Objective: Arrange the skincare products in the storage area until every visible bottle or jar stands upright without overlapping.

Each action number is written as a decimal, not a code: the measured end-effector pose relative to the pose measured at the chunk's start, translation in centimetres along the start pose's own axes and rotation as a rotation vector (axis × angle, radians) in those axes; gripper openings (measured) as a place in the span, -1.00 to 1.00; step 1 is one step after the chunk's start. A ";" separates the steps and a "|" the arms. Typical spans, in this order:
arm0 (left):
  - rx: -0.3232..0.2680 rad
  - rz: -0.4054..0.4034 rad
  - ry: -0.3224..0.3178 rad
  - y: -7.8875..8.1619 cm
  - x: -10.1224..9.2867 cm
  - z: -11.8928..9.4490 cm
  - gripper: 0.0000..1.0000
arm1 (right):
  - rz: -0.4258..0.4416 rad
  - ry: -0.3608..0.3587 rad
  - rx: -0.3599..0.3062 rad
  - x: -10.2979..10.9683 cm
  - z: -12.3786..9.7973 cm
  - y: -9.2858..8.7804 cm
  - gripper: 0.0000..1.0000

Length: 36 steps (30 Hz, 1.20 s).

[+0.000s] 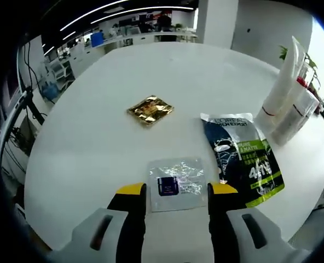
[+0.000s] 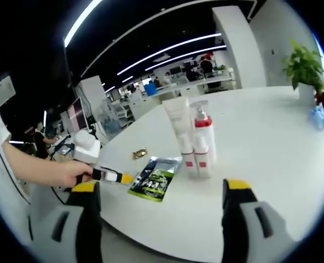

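Observation:
A white tube (image 1: 282, 82) and clear bottles with red bands (image 1: 296, 118) stand upright together at the table's right edge. Flat on the white table (image 1: 96, 148) lie a dark L'Oreal pouch (image 1: 242, 159), a gold sachet (image 1: 150, 109) and a clear sachet with a dark blue square (image 1: 177, 183). My left gripper (image 1: 177, 192) is open, its yellow tips either side of the clear sachet's near end. In the right gripper view the tube (image 2: 178, 126) and red pump bottle (image 2: 201, 137) stand beyond my open right gripper (image 2: 162, 189), with the pouch (image 2: 154, 181) to their left.
A hand (image 2: 69, 172) holds the left gripper (image 2: 115, 176) low over the table edge at the left. A potted plant (image 2: 304, 68) and a small blue thing (image 2: 318, 116) sit at the far right. Office desks lie beyond the table.

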<state>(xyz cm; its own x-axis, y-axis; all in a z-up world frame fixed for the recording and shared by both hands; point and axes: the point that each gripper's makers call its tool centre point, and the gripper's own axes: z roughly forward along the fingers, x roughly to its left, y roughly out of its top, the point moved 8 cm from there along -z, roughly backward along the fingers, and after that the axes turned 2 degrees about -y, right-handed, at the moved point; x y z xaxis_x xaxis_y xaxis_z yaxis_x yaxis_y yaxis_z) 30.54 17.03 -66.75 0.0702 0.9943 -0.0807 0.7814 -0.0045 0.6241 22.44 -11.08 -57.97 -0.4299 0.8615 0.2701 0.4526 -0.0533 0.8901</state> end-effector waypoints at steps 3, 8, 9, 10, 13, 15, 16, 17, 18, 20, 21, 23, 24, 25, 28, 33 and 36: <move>0.000 0.009 -0.005 0.0 0.0 -0.3 -0.14 | -0.002 -0.002 -0.004 0.0 0.0 0.0 0.85; -0.005 0.022 -0.022 -0.2 0.1 -0.9 -0.08 | -0.007 -0.006 -0.010 0.0 -0.1 0.1 0.85; -0.006 0.025 -0.024 -0.2 0.1 -1.1 -0.07 | -0.007 -0.007 -0.010 0.0 -0.1 0.1 0.85; -0.008 0.028 -0.028 -0.3 0.2 -1.2 -0.06 | -0.008 -0.006 -0.011 0.0 -0.1 0.1 0.85; -0.008 0.037 -0.035 -0.6 0.3 -1.6 -0.02 | -0.012 -0.006 -0.013 0.0 -0.1 0.2 0.85; -0.006 0.036 -0.042 -0.7 0.4 -1.8 -0.01 | -0.016 -0.006 -0.015 0.0 -0.2 0.2 0.85; -0.006 0.036 -0.046 -0.8 0.4 -1.9 0.00 | -0.018 -0.007 -0.016 0.1 -0.2 0.3 0.85; -0.005 0.036 -0.053 -0.9 0.4 -2.1 0.02 | -0.018 -0.009 -0.017 0.1 -0.2 0.3 0.85; -0.004 0.036 -0.056 -1.0 0.4 -2.2 0.03 | -0.017 -0.011 -0.019 0.0 -0.2 0.3 0.85; -0.005 0.042 -0.069 -1.1 0.5 -2.5 0.06 | -0.016 -0.014 -0.024 0.0 -0.3 0.4 0.85; -0.006 0.049 -0.076 -1.1 0.5 -2.7 0.07 | -0.015 -0.016 -0.025 0.0 -0.3 0.4 0.85; -0.008 0.058 -0.083 -1.2 0.6 -3.1 0.09 | -0.016 -0.019 -0.029 0.0 -0.3 0.4 0.86; -0.008 0.051 -0.091 -1.2 0.7 -3.3 0.10 | -0.017 -0.021 -0.030 0.0 -0.3 0.5 0.86; -0.011 0.046 -0.097 -1.2 0.8 -3.5 0.13 | -0.018 -0.022 -0.030 0.0 -0.3 0.5 0.86; -0.021 0.051 -0.115 -1.2 1.0 -4.2 0.20 | -0.021 -0.023 -0.030 0.0 -0.4 0.4 0.86; -0.045 0.095 -0.141 -1.2 1.7 -4.5 0.28 | -0.026 -0.028 -0.030 -0.1 -0.4 0.3 0.86; -0.051 0.104 -0.159 -1.4 2.0 -4.9 0.34 | -0.027 -0.033 -0.029 -0.1 -0.4 0.3 0.85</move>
<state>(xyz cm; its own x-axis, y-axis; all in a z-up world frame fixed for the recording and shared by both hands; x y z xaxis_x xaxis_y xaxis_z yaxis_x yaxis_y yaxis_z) 26.53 19.57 -63.98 0.2493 0.9592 -0.1334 0.7326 -0.0967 0.6738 22.27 -11.38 -57.56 -0.4152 0.8791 0.2342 0.4179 -0.0444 0.9074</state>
